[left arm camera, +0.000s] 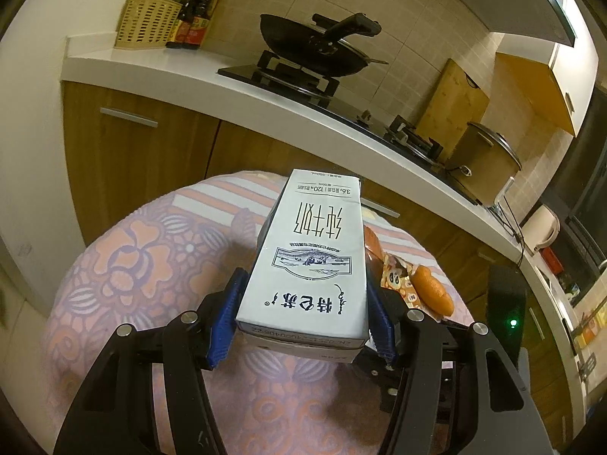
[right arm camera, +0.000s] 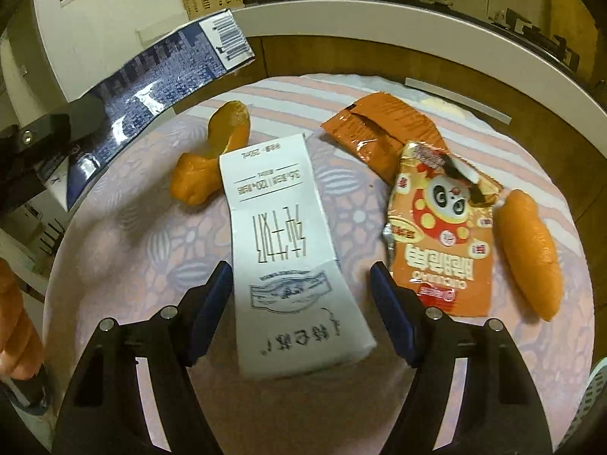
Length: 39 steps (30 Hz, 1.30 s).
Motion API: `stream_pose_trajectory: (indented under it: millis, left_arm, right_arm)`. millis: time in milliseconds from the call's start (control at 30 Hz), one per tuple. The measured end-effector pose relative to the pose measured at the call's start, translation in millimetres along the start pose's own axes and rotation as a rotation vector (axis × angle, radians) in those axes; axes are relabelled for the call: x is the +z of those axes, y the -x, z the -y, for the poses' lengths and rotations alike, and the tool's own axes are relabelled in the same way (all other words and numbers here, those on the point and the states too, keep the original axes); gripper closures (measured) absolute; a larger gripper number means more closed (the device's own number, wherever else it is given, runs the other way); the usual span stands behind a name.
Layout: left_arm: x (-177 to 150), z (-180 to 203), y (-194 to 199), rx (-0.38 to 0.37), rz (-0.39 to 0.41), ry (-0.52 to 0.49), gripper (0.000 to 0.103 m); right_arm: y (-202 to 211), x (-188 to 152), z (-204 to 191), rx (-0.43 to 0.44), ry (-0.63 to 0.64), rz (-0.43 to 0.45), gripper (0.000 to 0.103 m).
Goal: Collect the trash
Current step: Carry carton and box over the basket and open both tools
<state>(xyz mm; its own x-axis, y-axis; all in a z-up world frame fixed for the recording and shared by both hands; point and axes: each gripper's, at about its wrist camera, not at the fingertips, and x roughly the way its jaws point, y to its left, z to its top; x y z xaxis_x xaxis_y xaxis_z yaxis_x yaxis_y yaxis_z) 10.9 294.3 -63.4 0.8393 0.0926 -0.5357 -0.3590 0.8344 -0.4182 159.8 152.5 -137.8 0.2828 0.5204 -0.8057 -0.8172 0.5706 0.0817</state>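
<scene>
**Two milk cartons: one clamped, one between open fingers**

L gripper (left arm camera: 305, 316): blue pads pressed on both sides of a white milk carton (left arm camera: 307, 261), clamped near its base end. Carton sticks out fwd past the fingertips, raised over the floral tablecloth (left arm camera: 144, 265). In the R wrist view the same carton shows up upper left, dark blue side w/ barcode (right arm camera: 159, 87), well apart from the R fingers.

R gripper (right arm camera: 301, 303): fingers apart, straddling a second, flattened white carton (right arm camera: 288, 250) lying flat on the cloth. Carton sits closer to the L finger; clear gap at the R finger, pads not pressing it. No grip.

Other trash, rel. to R fingers:
- panda snack wrapper (right arm camera: 444, 235), just beyond the R fingertip
- orange foil wrapper (right arm camera: 379, 132), further ahead of it
- orange peel (right arm camera: 531, 254), right of the panda wrapper
- peel piece (right arm camera: 212, 163), ahead-left, touching the flat carton's far corner

Stove w/ wok (left arm camera: 315, 49) on the counter beyond, L wrist view.
</scene>
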Motion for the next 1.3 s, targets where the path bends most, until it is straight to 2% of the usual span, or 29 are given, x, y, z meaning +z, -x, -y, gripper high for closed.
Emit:
stream_pose_trajectory:
  millis: [33, 67, 200, 367, 667, 1033, 1300]
  left_arm:
    - [0, 0, 0, -0.001, 0.000, -0.001, 0.046]
    - [0, 1, 1, -0.004, 0.000, -0.003, 0.046]
    - [1, 8, 6, -0.023, 0.006, -0.010, 0.046]
    - [0, 24, 13, -0.051, 0.021, -0.031, 0.046]
    - [1, 62, 15, -0.123, 0.025, -0.074, 0.046]
    - [-12, 147, -6, -0.246, -0.037, -0.177, 0.046]
    - [-42, 231, -38, -0.353, -0.124, -0.285, 0.046]
  right_arm:
    - [-1, -1, -1, -0.003, 0.008, -0.002, 0.050]
    - [0, -2, -4, -0.004, 0.016, -0.004, 0.051]
    - [12, -11, -5, -0.039, 0.015, 0.018, 0.052]
    - [49, -21, 5, -0.070, -0.014, 0.088, 0.052]
    - [125, -38, 49, -0.172, -0.123, 0.208, 0.052]
    - [201, -85, 133, -0.360, -0.304, 0.279, 0.052]
    - [237, -131, 184, -0.464, -0.410, 0.291, 0.052]
